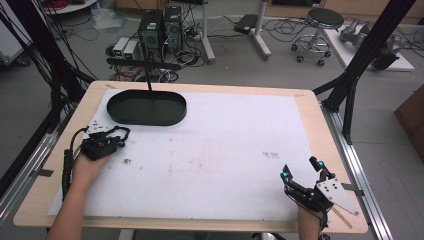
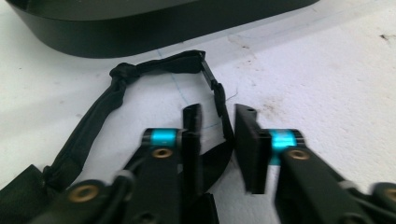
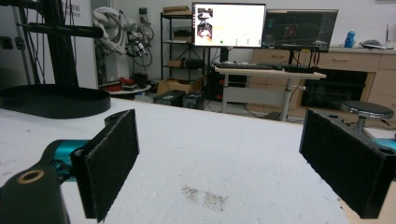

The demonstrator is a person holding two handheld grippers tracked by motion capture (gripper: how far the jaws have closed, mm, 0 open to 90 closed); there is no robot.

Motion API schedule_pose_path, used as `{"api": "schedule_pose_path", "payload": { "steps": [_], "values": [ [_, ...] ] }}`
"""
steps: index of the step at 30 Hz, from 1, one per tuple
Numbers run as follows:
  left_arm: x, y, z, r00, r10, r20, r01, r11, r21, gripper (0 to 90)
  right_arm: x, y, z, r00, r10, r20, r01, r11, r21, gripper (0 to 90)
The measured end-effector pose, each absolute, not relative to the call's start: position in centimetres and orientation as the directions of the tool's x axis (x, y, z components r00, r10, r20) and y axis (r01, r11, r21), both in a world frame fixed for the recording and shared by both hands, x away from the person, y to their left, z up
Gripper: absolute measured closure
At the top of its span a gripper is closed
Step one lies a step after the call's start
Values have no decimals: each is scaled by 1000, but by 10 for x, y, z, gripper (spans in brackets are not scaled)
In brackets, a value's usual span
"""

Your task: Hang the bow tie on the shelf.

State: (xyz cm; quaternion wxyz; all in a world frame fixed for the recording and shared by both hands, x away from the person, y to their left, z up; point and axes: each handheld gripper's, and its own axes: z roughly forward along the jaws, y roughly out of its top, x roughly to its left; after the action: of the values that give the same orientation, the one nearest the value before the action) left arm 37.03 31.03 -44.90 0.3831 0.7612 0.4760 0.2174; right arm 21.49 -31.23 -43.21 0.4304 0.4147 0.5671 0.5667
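Now L gripper fingers narrowly apart, straddling black strap, not clamped; R gripper fingers wide apart, empty.

In the left gripper view, the black oval tray was cut off by the top edge, and the black strap ran out of sight beneath the left gripper, so whether its fingers pinched the strap could not be told. In the high view, the left gripper was too small and dark to separate from the strap. In the right gripper view, the right gripper was clipped by the bottom edge.
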Motion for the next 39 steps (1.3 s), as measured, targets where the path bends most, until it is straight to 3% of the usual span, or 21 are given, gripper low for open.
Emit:
{"api": "schedule_pose_path", "payload": {
  "steps": [5,14,27,39],
  "values": [
    [369,310,-448,463,886,-31,558,-264,786,884,215,-312,-432,-287,958,-20,-18,16,1000,109],
    [358,309,-436,479,878,-1,463,-251,850,891,216,-311,-433,-289,957,-21,-14,18,1000,109],
    [334,313,-399,454,891,14,181,-107,978,895,217,-310,-434,-296,955,-29,-6,29,1000,108],
    [329,308,-374,405,914,20,23,-32,999,896,217,-310,-435,-299,954,-30,-1,31,1000,109]
  ]
}}
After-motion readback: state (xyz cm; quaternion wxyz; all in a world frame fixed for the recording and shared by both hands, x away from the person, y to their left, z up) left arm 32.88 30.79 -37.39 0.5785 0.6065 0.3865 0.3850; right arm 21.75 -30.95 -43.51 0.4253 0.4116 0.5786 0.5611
